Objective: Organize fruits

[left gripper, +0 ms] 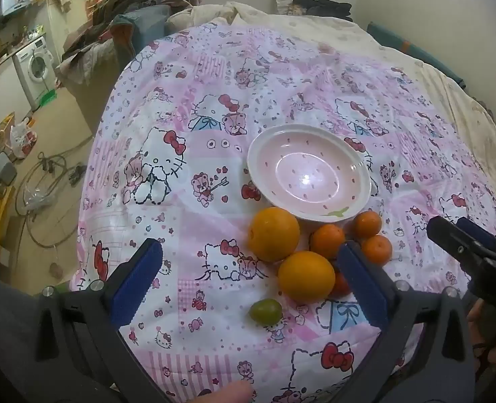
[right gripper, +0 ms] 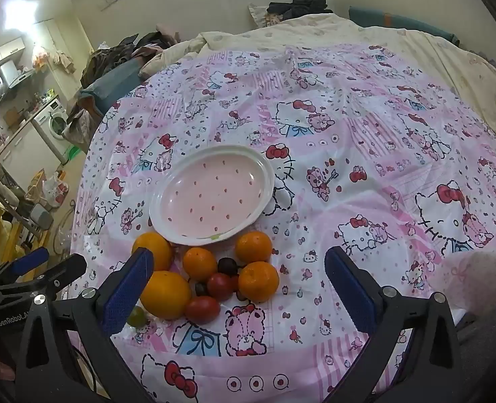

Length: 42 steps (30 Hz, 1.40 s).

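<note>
Both the left hand-held gripper (left gripper: 248,278) and the right hand-held gripper (right gripper: 238,288) are wide apart, holding nothing. The oranges (right gripper: 164,294) and little tomatoes (right gripper: 202,309) sit on the bed (right gripper: 365,141), beside the pink plate (right gripper: 211,194).

I see a bed (right gripper: 365,107) under a pink cartoon-cat sheet; on it an empty pink plate (right gripper: 211,194), oranges (right gripper: 165,294), small tangerines (right gripper: 258,280), red tomatoes (right gripper: 202,309), one green fruit (left gripper: 265,309).
</note>
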Tool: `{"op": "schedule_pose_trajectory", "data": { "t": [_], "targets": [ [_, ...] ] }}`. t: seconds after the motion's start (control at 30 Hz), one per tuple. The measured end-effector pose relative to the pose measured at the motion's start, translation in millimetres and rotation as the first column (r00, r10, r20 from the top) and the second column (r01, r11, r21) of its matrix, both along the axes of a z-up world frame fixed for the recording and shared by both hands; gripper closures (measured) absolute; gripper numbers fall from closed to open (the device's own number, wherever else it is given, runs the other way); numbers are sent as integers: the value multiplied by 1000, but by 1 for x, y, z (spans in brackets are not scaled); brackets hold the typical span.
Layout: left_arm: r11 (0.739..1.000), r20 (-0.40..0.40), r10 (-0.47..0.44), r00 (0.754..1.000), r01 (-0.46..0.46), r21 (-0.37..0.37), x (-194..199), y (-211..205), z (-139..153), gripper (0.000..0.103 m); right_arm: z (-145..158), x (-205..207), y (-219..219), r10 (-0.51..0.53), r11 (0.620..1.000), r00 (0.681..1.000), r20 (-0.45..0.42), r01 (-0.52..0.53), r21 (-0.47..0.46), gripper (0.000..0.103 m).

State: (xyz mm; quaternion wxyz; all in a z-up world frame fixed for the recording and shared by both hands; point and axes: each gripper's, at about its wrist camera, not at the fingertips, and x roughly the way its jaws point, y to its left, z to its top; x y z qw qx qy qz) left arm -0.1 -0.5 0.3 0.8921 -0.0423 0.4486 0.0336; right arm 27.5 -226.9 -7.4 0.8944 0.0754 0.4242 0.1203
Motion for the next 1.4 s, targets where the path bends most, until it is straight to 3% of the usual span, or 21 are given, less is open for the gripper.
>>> {"op": "schedule_pose_trajectory", "data": {
  "t": [1.4],
  "targets": [
    [999, -5, 13, 1000, -13, -33, 0, 5, 0, 0, -2, 2, 1, -1, 1000, 1000, -1, 1, -7, 0]
  ]
}}
